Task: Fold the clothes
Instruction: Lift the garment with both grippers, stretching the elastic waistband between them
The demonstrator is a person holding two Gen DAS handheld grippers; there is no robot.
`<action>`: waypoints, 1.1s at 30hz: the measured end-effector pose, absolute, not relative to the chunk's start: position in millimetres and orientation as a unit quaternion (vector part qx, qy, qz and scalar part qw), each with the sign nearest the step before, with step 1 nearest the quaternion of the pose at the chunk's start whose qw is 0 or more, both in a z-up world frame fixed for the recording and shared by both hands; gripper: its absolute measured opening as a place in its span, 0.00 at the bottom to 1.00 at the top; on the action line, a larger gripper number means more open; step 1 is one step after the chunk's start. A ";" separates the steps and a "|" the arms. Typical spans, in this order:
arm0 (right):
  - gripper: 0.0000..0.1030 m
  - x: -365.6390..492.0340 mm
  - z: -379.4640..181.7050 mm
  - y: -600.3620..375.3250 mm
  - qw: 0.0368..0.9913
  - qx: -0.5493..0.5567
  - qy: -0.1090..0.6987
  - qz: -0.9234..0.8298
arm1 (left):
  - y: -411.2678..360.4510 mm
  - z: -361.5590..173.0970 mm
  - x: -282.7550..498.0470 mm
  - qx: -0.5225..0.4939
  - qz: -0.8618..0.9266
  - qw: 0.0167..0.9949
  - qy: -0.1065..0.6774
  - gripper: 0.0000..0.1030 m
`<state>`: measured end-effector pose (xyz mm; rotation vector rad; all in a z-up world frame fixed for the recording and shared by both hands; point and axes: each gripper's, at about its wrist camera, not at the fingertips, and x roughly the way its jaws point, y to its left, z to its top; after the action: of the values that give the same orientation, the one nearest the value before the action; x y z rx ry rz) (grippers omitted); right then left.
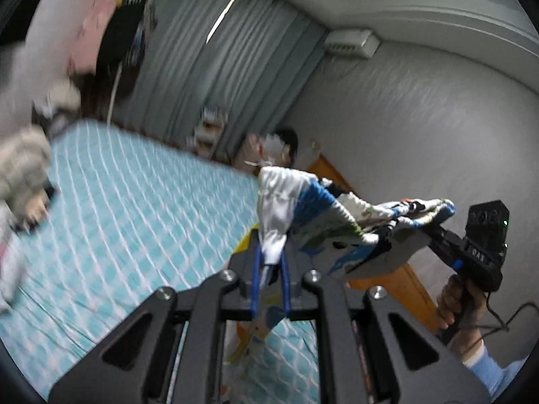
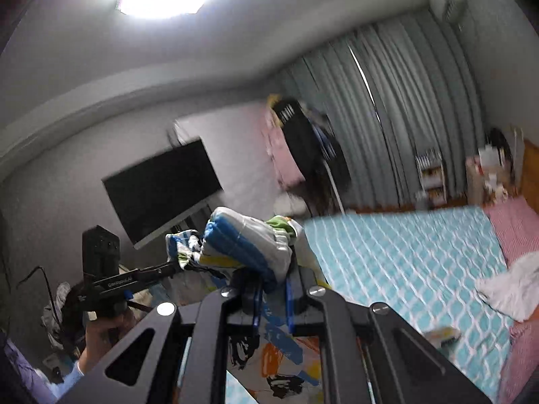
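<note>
Printed white garment [image 1: 289, 202] with blue, green, orange and yellow patches is up in the air above the turquoise lattice-pattern bedspread [image 1: 134, 202], pinched at its top edge by both tools. Left gripper [image 1: 271, 266] has its blue-padded jaws squeezed narrow on a bunched corner, and the right gripper [image 2: 273, 289] is clamped the same way on the other corner.

So the top hem runs side to side between the two hands, and the rest hangs straight down below them toward the bed. Neither hand looks nearer; they've got one end each. My guess is the next bit depends on keeping that hem taut and level so the cloth can be laid flat on the bed.

Left wrist view shows the right tool from outside, with the person's hand on its handle. Right wrist view shows more of the painted print dangling, plus a loose white cloth [image 2: 512, 289] on the bed's right side.
</note>
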<state>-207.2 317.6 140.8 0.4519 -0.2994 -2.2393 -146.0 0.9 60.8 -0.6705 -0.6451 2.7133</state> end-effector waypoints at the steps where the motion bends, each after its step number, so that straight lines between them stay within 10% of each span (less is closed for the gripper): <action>1: 0.11 -182.6 155.9 309.9 0.403 0.160 -0.116 -0.894 | -8.3 82.7 -126.5 -0.214 0.940 0.139 -0.224 0.10; 16: 0.11 125.6 304.1 147.8 0.336 0.038 -0.075 -0.938 | -150.2 285.5 131.5 -0.104 0.971 0.181 -0.115 0.10; 33: 0.11 42.8 237.0 53.7 0.345 0.159 -0.056 -0.923 | -253.3 262.4 132.8 -0.172 0.972 0.112 -0.115 0.13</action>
<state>42.8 53.7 237.0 0.4136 -0.1445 -2.3980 132.8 -253.3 262.4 -0.5064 -0.3377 2.8534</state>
